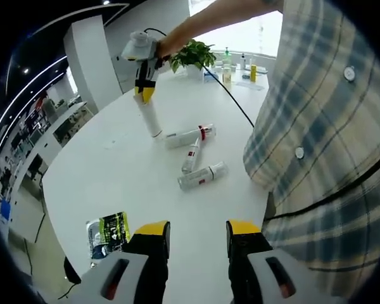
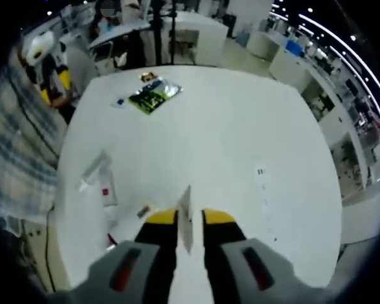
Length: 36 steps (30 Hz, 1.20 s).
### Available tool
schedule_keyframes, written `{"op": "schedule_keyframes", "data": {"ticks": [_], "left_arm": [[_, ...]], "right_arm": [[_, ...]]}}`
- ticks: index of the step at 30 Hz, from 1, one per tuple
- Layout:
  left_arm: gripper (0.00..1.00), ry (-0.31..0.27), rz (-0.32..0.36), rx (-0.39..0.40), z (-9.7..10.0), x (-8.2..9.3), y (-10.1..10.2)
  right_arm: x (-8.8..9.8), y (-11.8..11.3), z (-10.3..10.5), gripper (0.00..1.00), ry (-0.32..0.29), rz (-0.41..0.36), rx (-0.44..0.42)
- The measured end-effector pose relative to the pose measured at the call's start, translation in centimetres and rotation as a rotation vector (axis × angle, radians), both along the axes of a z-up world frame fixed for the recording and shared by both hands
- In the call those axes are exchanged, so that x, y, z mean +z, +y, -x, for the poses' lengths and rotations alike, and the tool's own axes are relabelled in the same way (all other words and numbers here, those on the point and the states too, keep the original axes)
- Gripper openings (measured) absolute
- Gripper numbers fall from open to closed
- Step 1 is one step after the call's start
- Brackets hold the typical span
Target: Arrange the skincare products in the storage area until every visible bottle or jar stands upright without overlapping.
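The left gripper view looks from just off the near edge of the white counter (image 1: 114, 164), facing across it toward the potted plant (image 1: 193, 54) on the far side. The right gripper view hangs close above the counter (image 2: 240, 139) and faces the opposite way. Both share the counter top, the lying bottles (image 1: 199, 176) and the green packet (image 1: 109, 231).

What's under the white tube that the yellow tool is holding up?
Only bare white table shows under the white tube, held tilted in the right tool. Its lower end seems to touch the tabletop; the contact spot itself is covered. Three tubes lie beside it.
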<state>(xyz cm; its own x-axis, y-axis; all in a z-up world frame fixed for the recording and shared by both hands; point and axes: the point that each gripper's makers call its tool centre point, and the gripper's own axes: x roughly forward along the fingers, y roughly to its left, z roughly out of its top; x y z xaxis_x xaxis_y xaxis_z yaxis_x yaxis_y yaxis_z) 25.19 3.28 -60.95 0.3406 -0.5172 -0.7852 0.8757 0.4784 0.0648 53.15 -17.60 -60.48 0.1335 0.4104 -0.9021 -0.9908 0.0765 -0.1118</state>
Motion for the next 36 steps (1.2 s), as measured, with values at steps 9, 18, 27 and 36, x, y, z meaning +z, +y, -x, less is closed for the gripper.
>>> {"op": "schedule_keyframes", "data": {"ticks": [9,18,27,36], "left_arm": [[0.36,0.004,-0.005,-0.006,0.34,-0.24,-0.07],[0.36,0.002,-0.006,0.003,0.45,-0.38,0.14],[0.35,-0.001,-0.013,0.002,0.46,-0.52,0.27],[0.34,-0.011,-0.019,0.005,0.15,-0.47,0.37]], "right_arm": [[0.59,-0.25,0.12,0.1,-0.042,0.081,0.123],[0.49,-0.18,0.2,0.05,-0.049,0.116,0.185],[0.44,-0.25,0.35,0.05,-0.059,0.125,0.239],[0.38,-0.38,0.32,0.05,-0.093,0.163,0.358]]}}
